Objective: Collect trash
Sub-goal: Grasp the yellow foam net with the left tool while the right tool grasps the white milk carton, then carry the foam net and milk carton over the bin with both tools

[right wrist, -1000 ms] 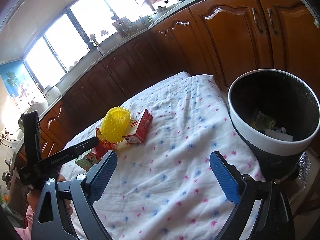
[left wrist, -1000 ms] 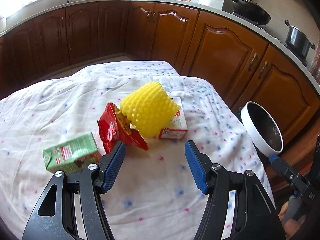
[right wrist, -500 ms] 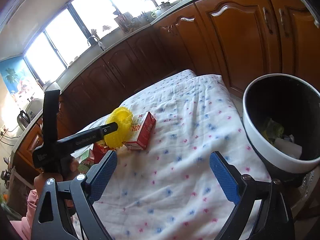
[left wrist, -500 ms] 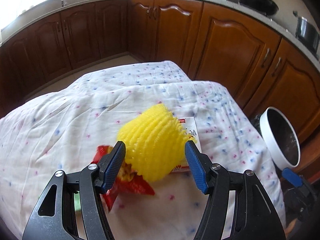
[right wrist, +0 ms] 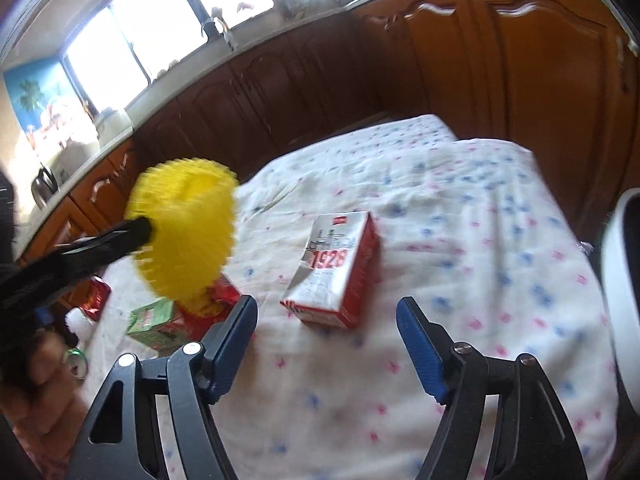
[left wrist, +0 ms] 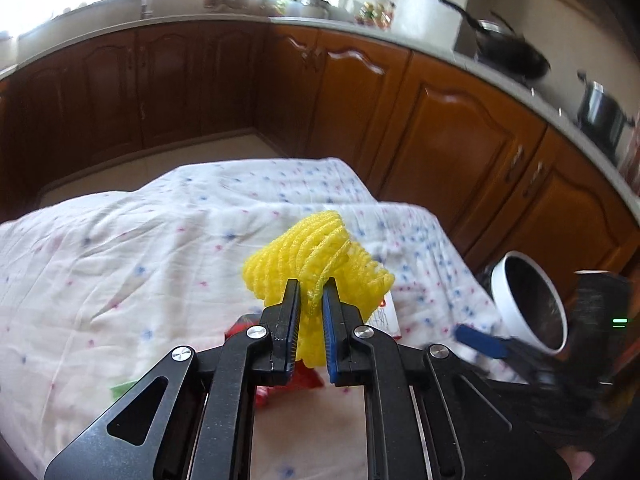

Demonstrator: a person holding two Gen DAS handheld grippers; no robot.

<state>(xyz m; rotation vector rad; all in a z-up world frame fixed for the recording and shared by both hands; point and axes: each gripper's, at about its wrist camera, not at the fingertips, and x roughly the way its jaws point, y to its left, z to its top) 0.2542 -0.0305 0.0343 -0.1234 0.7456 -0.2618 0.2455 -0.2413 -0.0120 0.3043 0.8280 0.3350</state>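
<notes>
left wrist view: yellow foam fruit net was pinched at its near edge between the two jaws of the left gripper, which were nearly together, and it stood up beyond the tips. under it lay a red wrapper on the dotted tablecloth. the white-rimmed trash bin was to the right of this gripper, past the table edge, its mouth turned toward the camera. so the coming move, i think, was a carry to the right, over the table edge.

right wrist view: right gripper had its blue pads wide apart and held nothing. the red and white carton lay just ahead between the pads, a little to the left, with its long axis pointing away and slightly right. this gripper was clearly the nearer one to it. the net, blurred, hung to the left, raised above a green carton. only the bin rim showed at the right edge.
</notes>
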